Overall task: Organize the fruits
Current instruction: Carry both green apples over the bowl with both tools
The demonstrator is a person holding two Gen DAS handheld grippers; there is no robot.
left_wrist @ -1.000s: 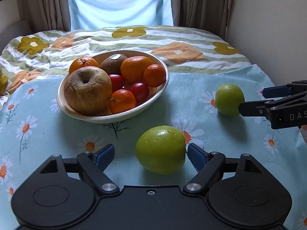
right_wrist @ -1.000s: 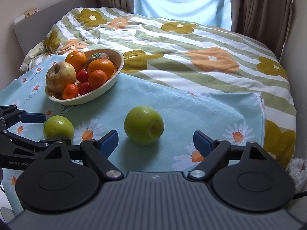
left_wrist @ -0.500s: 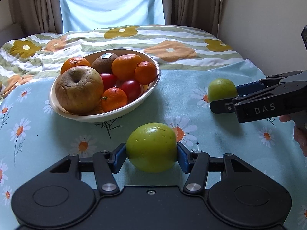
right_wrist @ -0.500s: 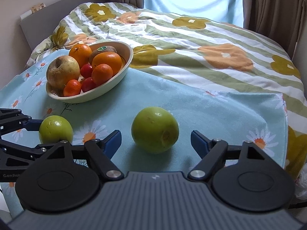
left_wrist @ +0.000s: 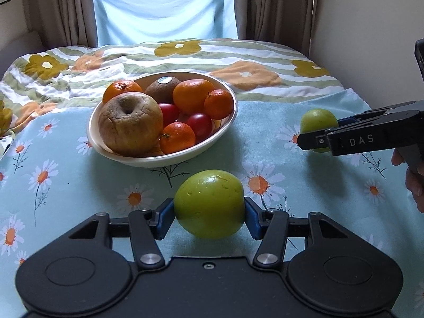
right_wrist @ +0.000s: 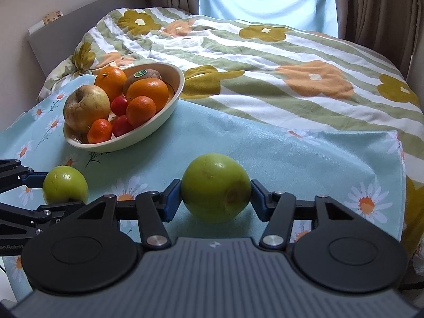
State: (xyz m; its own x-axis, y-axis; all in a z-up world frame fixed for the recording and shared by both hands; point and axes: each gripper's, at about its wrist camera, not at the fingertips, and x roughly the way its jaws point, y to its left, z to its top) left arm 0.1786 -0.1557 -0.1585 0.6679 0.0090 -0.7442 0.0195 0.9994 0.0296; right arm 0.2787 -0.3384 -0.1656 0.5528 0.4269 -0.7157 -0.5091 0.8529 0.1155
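Note:
My left gripper (left_wrist: 209, 216) is shut on a green apple (left_wrist: 209, 206) just above the daisy cloth. My right gripper (right_wrist: 216, 201) is shut on a second green apple (right_wrist: 216, 186), which rests low over the cloth. Each gripper shows in the other's view: the right gripper (left_wrist: 318, 132) with its apple (left_wrist: 316, 120), and the left gripper (right_wrist: 57, 189) with its apple (right_wrist: 65, 184). A cream bowl (left_wrist: 225, 129) behind holds a wrinkled brownish apple (left_wrist: 129, 122), oranges, a kiwi and red fruits; the bowl also shows in the right wrist view (right_wrist: 159, 118).
The light blue daisy cloth (left_wrist: 66, 185) lies over a bed with a flowered striped quilt (right_wrist: 291, 61). Curtains and a window stand behind. A wall is close on the right (left_wrist: 371, 39). The cloth's right edge (right_wrist: 400, 175) drops off.
Both grippers have closed on their green apples: the left closed by half a second ago, the right just now. Both views have moved closer to the bowl.

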